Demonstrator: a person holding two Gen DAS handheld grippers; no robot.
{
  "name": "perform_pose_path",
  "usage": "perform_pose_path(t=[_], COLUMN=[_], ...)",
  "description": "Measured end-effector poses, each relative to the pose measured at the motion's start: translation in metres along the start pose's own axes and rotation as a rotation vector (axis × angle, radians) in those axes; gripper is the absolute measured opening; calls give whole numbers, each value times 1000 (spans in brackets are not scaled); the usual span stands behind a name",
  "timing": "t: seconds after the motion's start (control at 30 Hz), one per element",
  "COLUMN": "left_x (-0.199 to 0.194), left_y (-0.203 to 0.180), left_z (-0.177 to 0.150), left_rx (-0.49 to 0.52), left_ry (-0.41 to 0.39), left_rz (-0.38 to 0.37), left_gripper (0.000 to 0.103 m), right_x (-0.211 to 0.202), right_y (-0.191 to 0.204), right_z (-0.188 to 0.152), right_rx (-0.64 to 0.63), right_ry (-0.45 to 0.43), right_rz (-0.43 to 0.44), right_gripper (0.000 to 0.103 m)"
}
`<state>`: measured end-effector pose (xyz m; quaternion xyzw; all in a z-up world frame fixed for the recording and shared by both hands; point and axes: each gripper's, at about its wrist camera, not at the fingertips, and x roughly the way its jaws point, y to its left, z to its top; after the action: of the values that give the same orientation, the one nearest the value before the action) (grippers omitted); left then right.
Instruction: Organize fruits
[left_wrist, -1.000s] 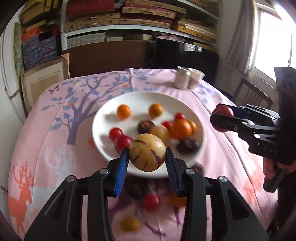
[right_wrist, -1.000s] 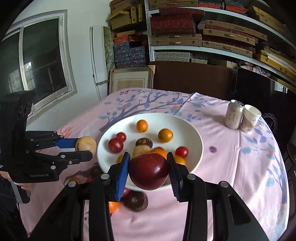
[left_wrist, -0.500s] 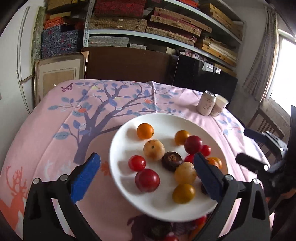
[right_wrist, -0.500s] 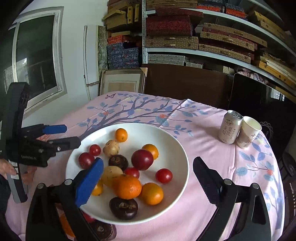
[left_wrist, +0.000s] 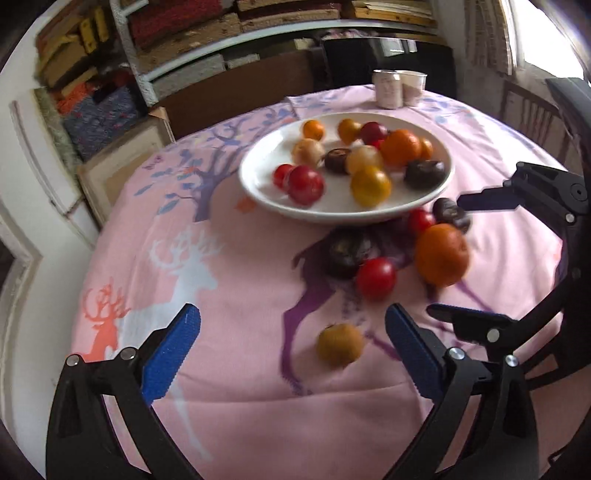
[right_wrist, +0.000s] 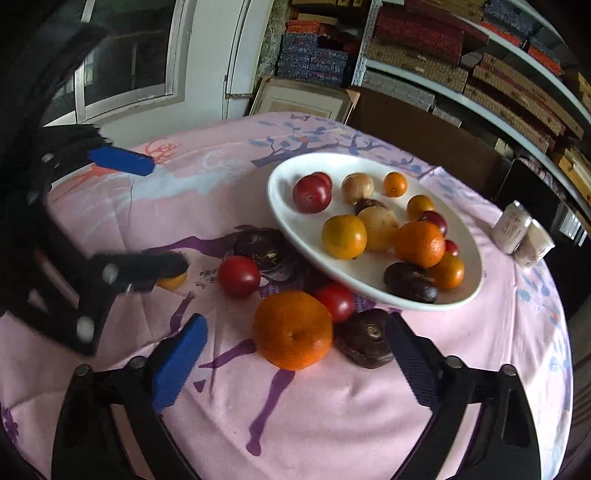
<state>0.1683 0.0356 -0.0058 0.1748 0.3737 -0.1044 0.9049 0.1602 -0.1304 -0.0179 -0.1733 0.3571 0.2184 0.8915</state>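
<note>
A second ago each of our hand-held grippers carried a fruit over the white plate (left_wrist: 258, 184): a striped yellow one on the left, a dark red plum on the right. Both now lie on the plate among the oranges and tomatoes, and we have swung down to the loose fruit on the surface in front of it.

Our left hand-held gripper (left_wrist: 291, 347) stands wide and empty, its jaws having just opened, with a small yellow-orange fruit (left_wrist: 340, 345) lying between its fingers, untouched. Our right hand-held gripper (right_wrist: 295, 354) is also empty; its jaws opened and have just been closing somewhat, and they now bracket the large orange (right_wrist: 291, 328) and a dark brown fruit (right_wrist: 364, 343) without pressing either. We judge these are the next picks. Two red tomatoes (right_wrist: 238, 277) and another dark fruit (right_wrist: 260, 249) also wait outside the plate.

The surface is a round table under a pink tablecloth (left_wrist: 240, 387) printed with deer and a tree. A can (right_wrist: 511, 227) and a paper cup (right_wrist: 533, 249) stand beyond the plate. Shelves of stacked boxes (right_wrist: 443, 48) line the wall, beside a window (right_wrist: 122, 70).
</note>
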Motion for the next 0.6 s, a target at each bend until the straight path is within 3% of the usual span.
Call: perform_pose_path(t=[0.07,0.1,0.17,0.3,0.33,0.37,0.4,0.43,0.5,0.6], left_x=[8,10,15,30,32,31,29,27,25,22], left_y=[3,5,11,13,11,9,9,6,-1,-1], left_z=[-5,-7,-10,-11,-13,-14,-12,-10,-4,16], left_rx=[4,-4,-33,-89,-76,-78,-91,-86,-60,-79], left_ry=[39,51,47,89,98,86,84,91,86,31], left_rz=[-2,5,-26,-106,-124,-181,-245,-251,-275,-227], left_gripper=[99,99,99,99,81,55,39,28,28,28], right_x=[0,0,-2,-17,-22,-27,-33,-37,-40,-38], right_y=[1,-2,-12,-18,-20,-23,-26,-33,-47,-69], right_z=[1,1,-1,-9,-9,-8,-7,-3,8,24], right_rx=[10,33,110,145,150,151,148,145,154,173], right_ry=[-6,4,9,-11,-25,-43,-62,-80,-101,-128], right_rz=[3,30,110,142,145,139,125,99,54,28], right_gripper=[61,46,46,46,46,46,46,46,46,46])
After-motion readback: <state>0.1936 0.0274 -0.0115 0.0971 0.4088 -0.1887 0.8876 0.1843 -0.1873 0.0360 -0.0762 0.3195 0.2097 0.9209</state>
